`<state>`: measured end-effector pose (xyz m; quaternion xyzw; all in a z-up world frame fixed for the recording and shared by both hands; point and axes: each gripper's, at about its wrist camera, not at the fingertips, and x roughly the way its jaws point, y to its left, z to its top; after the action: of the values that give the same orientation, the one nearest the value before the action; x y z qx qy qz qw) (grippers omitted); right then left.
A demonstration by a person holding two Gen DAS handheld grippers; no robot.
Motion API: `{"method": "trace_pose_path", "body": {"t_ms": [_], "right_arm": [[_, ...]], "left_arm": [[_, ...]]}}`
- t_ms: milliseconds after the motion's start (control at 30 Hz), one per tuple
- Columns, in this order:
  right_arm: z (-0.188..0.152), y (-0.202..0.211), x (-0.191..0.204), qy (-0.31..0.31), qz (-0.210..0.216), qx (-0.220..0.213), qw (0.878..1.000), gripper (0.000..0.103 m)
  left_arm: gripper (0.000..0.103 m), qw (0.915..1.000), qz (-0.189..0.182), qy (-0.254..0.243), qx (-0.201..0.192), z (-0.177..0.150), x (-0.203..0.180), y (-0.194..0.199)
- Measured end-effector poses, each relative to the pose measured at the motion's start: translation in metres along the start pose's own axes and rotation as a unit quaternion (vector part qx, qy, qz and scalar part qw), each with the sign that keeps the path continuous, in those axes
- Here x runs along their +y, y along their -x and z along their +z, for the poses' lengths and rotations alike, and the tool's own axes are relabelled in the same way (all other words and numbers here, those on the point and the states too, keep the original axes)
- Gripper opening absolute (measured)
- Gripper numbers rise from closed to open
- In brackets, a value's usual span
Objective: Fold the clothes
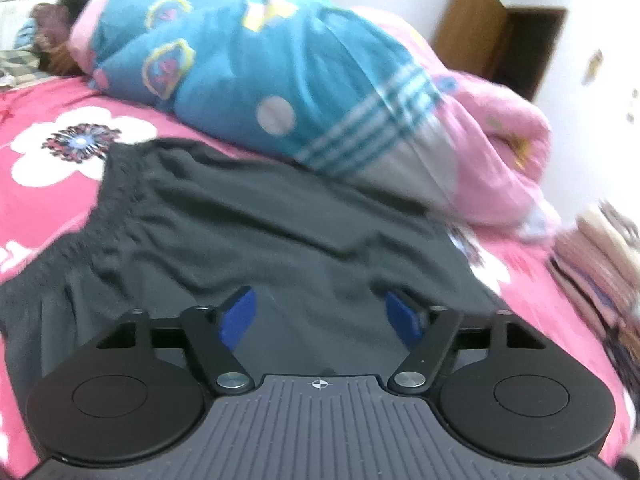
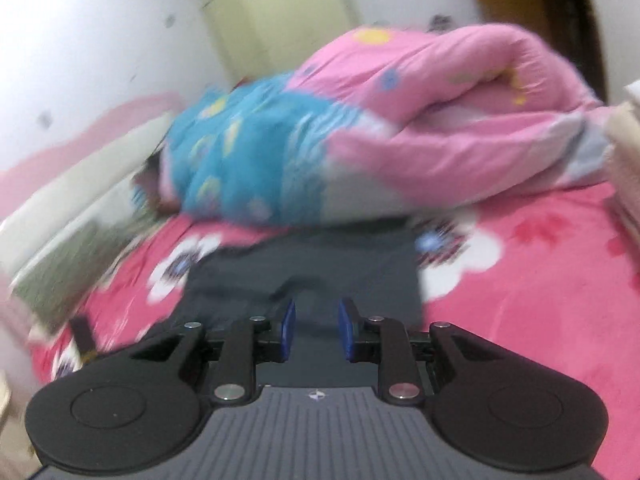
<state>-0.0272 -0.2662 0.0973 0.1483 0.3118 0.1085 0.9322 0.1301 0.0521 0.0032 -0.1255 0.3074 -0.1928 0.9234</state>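
Observation:
Dark grey shorts with a gathered elastic waistband lie spread on the pink flowered bedsheet. My left gripper hovers low over the near part of the shorts, open, its blue pads wide apart and pressing on nothing. In the right wrist view, which is blurred, the same shorts lie ahead. My right gripper is over their near edge with its pads a narrow gap apart. Dark cloth shows in that gap, and I cannot tell whether it is pinched.
A rolled blue and pink quilt lies across the bed just behind the shorts, also seen as the quilt in the right wrist view. A stack of folded fabric sits at the right edge. A brown cabinet stands by the white wall.

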Motion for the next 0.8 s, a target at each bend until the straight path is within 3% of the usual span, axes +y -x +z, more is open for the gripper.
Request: {"method": "trace_pose_path", "body": {"t_ms": [233, 433, 600, 800], "right_arm": [[-0.074, -0.081, 0.039, 0.002, 0.031, 0.069, 0.997, 0.026], [-0.112, -0.122, 0.049, 0.043, 0.002, 0.073, 0.996, 0.026], [-0.143, -0.114, 0.03, 0.077, -0.066, 0.061, 0.993, 0.026], [-0.167, -0.066, 0.001, 0.073, -0.111, 0.039, 0.99, 0.025]], "left_arm": [[0.076, 0.9985, 0.003, -0.013, 0.052, -0.047, -0.001, 0.017], [0.079, 0.9971, 0.034, -0.055, 0.04, -0.07, -0.012, 0.028], [0.087, 0.9958, 0.046, -0.071, 0.035, -0.076, -0.018, 0.028], [0.095, 0.9953, 0.056, -0.072, 0.034, -0.079, -0.024, 0.025]]}}
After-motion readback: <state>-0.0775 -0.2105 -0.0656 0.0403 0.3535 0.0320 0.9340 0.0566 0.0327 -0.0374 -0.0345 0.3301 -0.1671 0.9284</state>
